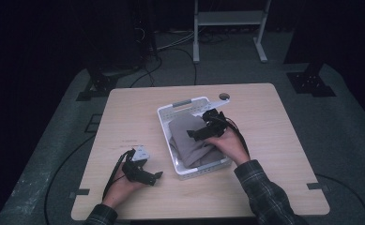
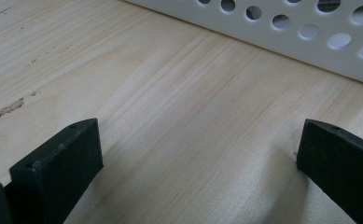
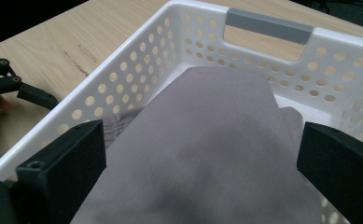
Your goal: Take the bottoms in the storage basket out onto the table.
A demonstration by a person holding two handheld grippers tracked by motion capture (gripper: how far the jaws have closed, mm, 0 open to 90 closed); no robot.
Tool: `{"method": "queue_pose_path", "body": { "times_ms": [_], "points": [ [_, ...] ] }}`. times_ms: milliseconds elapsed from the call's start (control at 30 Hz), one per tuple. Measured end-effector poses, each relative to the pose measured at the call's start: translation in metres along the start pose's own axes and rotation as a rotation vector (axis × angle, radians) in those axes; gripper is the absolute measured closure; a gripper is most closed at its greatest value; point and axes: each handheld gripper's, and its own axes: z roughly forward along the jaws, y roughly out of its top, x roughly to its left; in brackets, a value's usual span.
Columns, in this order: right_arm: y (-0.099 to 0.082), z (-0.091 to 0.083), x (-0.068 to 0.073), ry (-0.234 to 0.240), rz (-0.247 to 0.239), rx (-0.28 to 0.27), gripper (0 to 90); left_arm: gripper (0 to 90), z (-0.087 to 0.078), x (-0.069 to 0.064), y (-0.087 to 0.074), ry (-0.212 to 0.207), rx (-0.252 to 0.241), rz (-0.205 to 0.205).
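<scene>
In the high view a white perforated basket sits near the middle of the light wooden surface, turned at a slant, with a grey handle insert at its far end. A folded grey cloth lies inside and takes up most of the floor of the basket, its top about level with the rim. The right gripper hangs over the cloth inside the basket, the person's hand resting at the basket's right wall, and its jaws stand spread with nothing pinched. The left gripper rests on the surface just left of the basket's near corner, apart from it. In the left gripper view the two black jaws are wide apart over bare wood, with the basket's holed white wall crossing the top of the picture and nothing between the jaws. In the right gripper view the jaws are spread wide on either side of the grey cloth, which lies smooth in the basket and reaches toward the far wall below the grey handle; the left gripper lies on the surface beyond the basket's wall
</scene>
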Motion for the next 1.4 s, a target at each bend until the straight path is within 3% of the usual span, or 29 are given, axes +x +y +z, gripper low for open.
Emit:
{"method": "queue_pose_path", "body": {
  "times_ms": [333,500,900,967,1267,1400],
  "points": [
    [-0.003,0.036,0.003,-0.019,0.001,0.064,0.7,0.0,0.000,0.000,0.000,-0.003,0.004,0.004],
    [-0.008,0.056,0.007,-0.036,-0.019,0.142,0.0,0.0,0.000,-0.001,0.000,-0.006,0.001,0.003],
    [-0.015,0.075,0.006,-0.033,-0.040,0.248,0.0,0.0,0.000,-0.001,0.000,-0.006,0.001,0.003],
    [-0.017,0.080,0.005,-0.028,-0.037,0.289,0.0,0.0,0.000,-0.001,0.000,-0.007,0.002,0.004],
    [-0.016,0.089,0.011,-0.056,-0.054,0.343,0.0,0.0,0.000,-0.001,0.000,-0.008,0.004,0.008],
    [-0.013,0.088,0.014,-0.060,-0.057,0.356,6.3,0.0,0.000,-0.001,0.000,-0.007,0.002,0.005]
  ]
}}
